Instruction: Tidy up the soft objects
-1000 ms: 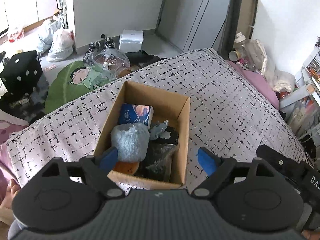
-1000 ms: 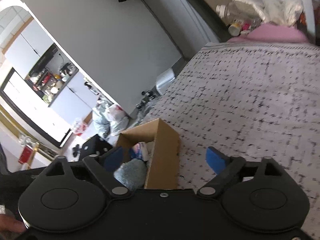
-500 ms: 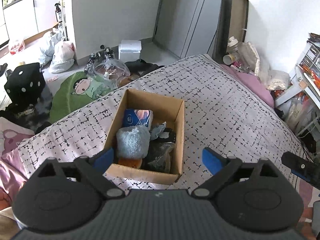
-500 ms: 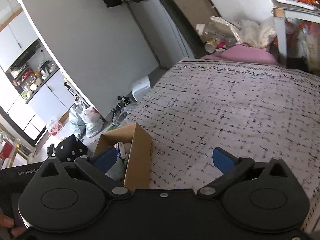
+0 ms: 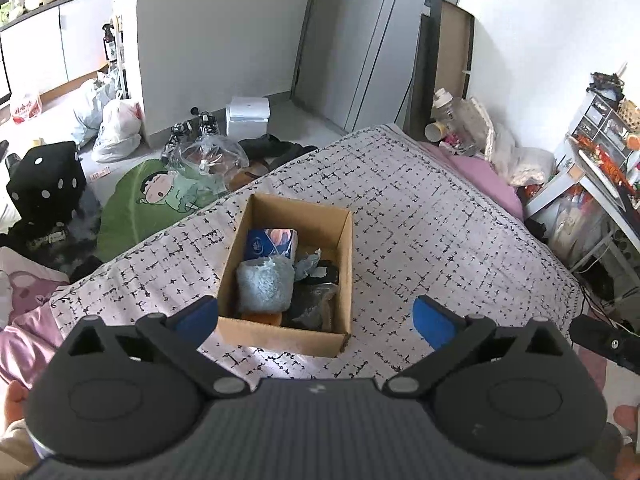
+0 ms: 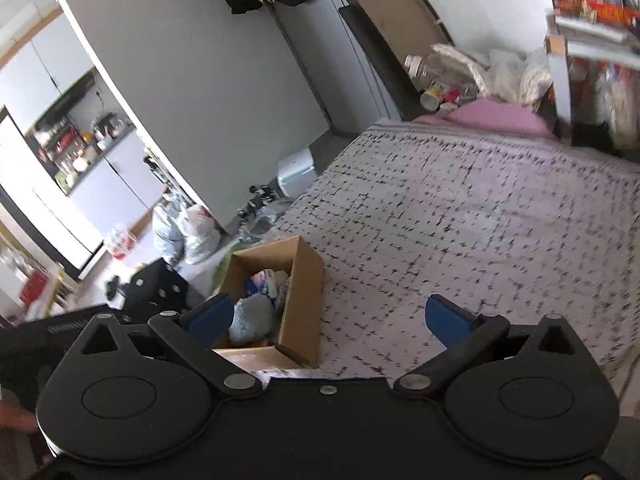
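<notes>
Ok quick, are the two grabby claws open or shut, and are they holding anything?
Left gripper: open, holding nothing, above the cardboard box.
Right gripper: open, holding nothing.

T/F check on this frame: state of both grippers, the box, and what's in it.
1. Both grippers are open and hold nothing. True: left gripper, right gripper.
2. The cardboard box sits on the floor. False: it sits on the patterned bedspread.
3. A fluffy light-blue item lies inside the box. True.
4. The box is empty apart from it. False: a blue tissue pack and dark items are inside too.
</notes>
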Demonstrator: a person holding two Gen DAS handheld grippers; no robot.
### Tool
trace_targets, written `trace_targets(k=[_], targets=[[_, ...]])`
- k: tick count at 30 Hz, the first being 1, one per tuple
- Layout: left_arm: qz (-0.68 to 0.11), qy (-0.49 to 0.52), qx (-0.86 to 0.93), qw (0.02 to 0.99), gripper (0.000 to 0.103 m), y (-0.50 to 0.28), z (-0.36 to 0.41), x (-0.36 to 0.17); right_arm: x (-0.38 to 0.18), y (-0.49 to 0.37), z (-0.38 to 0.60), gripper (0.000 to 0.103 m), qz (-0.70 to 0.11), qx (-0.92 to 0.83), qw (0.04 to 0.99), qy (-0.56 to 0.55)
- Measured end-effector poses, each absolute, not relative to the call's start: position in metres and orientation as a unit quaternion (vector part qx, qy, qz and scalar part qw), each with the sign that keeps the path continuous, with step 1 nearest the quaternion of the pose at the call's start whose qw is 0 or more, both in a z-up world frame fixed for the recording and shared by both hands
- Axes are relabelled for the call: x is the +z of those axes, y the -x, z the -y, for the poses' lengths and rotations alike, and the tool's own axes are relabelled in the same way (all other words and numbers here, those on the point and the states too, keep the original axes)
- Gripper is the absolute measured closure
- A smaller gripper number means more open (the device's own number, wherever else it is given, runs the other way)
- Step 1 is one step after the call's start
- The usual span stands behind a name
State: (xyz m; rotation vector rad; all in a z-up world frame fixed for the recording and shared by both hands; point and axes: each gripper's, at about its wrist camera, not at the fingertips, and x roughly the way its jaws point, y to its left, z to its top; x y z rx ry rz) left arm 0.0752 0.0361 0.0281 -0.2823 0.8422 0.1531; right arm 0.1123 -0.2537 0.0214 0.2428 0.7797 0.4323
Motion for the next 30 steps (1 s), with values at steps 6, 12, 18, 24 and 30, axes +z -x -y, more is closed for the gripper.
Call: trace_targets(k=[6, 12, 18, 24, 30], targets=[[-0.398, 0.119, 0.056, 0.908, 0.000, -0.058, -0.033, 0.038, 0.032, -0.095, 0.255, 0.000, -0.367, 0.207, 0.900, -0.110], [-0.391, 0.105, 0.015, 0.914, 0.000, -0.040, -0.023, 0.046, 0.040, -0.082, 0.251, 0.000, -0.369, 0.198, 0.903, -0.095], [-0.394, 0.096, 0.010, 0.914, 0.000, -0.024, -0.021, 0.047, 0.041, -0.071, 0.249, 0.000, -0.369, 0.190, 0.906, -0.087], [-0.399, 0.068, 0.014, 0.914, 0.000, -0.006, -0.018, 0.046, 0.034, -0.054, 0.248, 0.000, -0.377, 0.186, 0.905, -0.070], [-0.398, 0.058, 0.015, 0.916, 0.000, 0.009, -0.014, 0.043, 0.030, -0.042, 0.250, 0.000, -0.388, 0.176, 0.903, -0.059]])
